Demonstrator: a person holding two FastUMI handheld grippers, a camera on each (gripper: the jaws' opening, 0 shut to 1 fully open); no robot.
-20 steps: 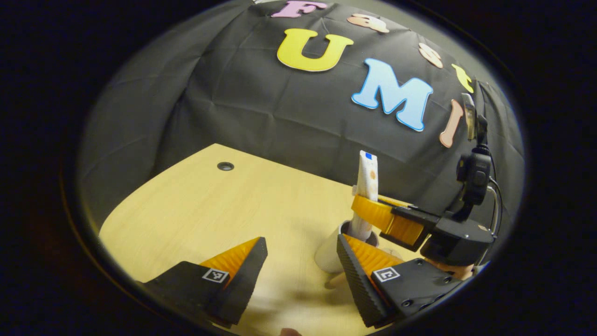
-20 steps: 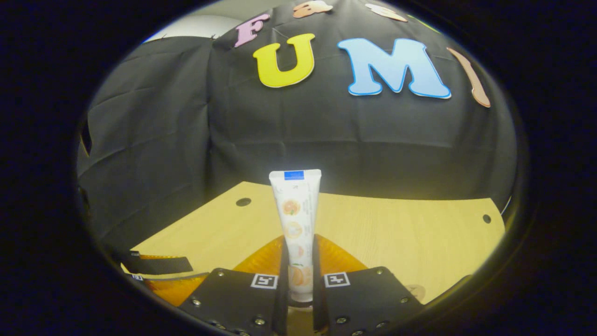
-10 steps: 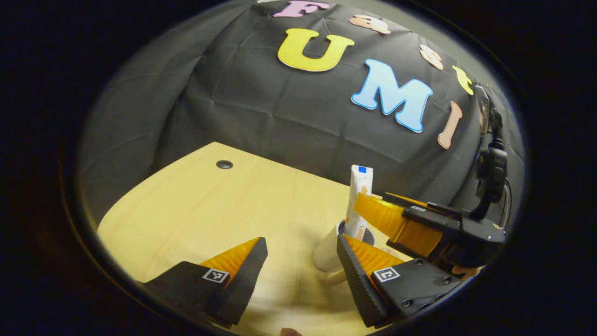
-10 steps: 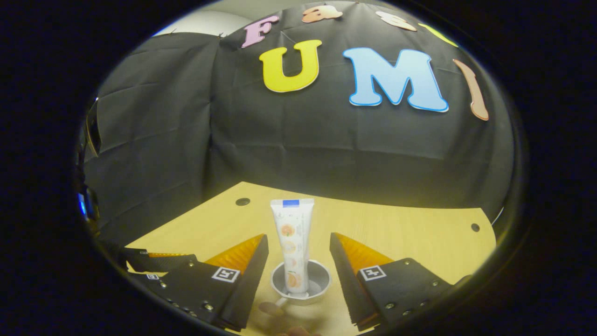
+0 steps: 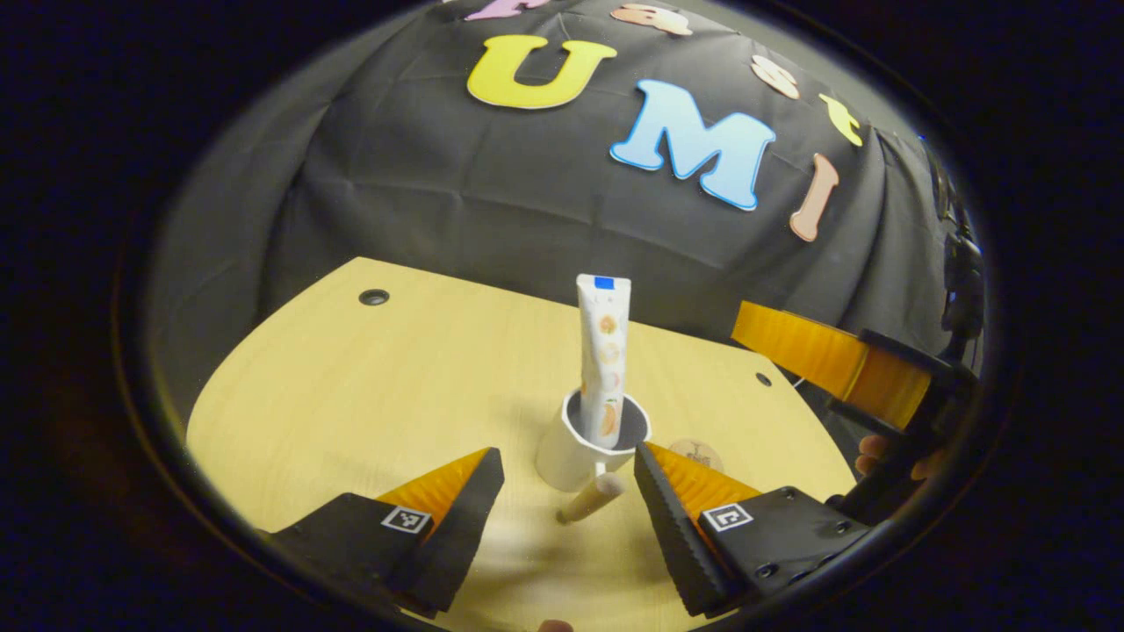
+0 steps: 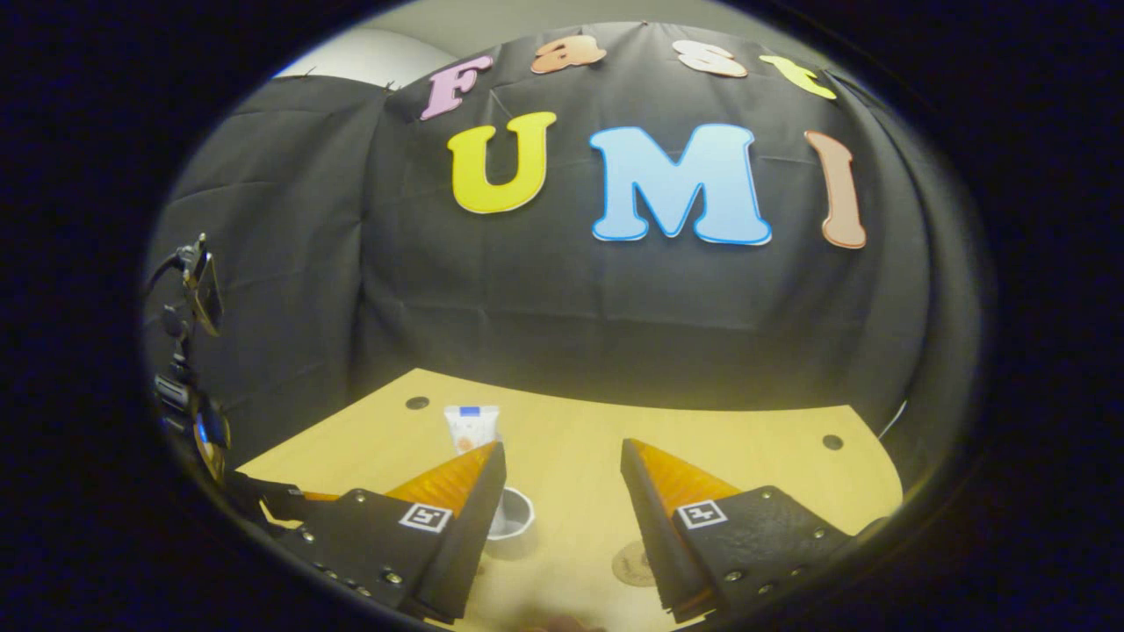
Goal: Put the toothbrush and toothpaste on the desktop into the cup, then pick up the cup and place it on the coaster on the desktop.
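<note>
Released since half a second ago, the toothpaste (image 5: 601,351) now stands on its own in the cup (image 5: 580,443), and the right hand-held gripper (image 6: 562,491) has pulled back and up from the cup, its 2 fingers spread wide with nothing between them. In the left gripper view that same gripper sits off to the right of the cup, with a few fingers of the hand holding it just visible below it.

The cup stands on the bench (image 5: 369,395), the tube upright inside it and poking well above the rim. A tube like this is probably light and soft, so it should squash under a hard squeeze; the cup looks stiff and smooth, likely a bit slippery. With the tall tube in it the cup may be top-heavy, so the best hold is across the cup wall below the rim, kept level.

The left hand-held gripper (image 5: 566,509) is wide open and empty, just in front of the cup. A pale wooden stick (image 5: 590,499), probably the toothbrush handle, lies on the bench touching or just beside the cup's base; its head end is hidden, so I cannot be sure. The coaster (image 6: 634,562) lies near the cup on its right, partly cut off by a finger in both views. In the right gripper view most of the cup hides behind the left finger.
</note>
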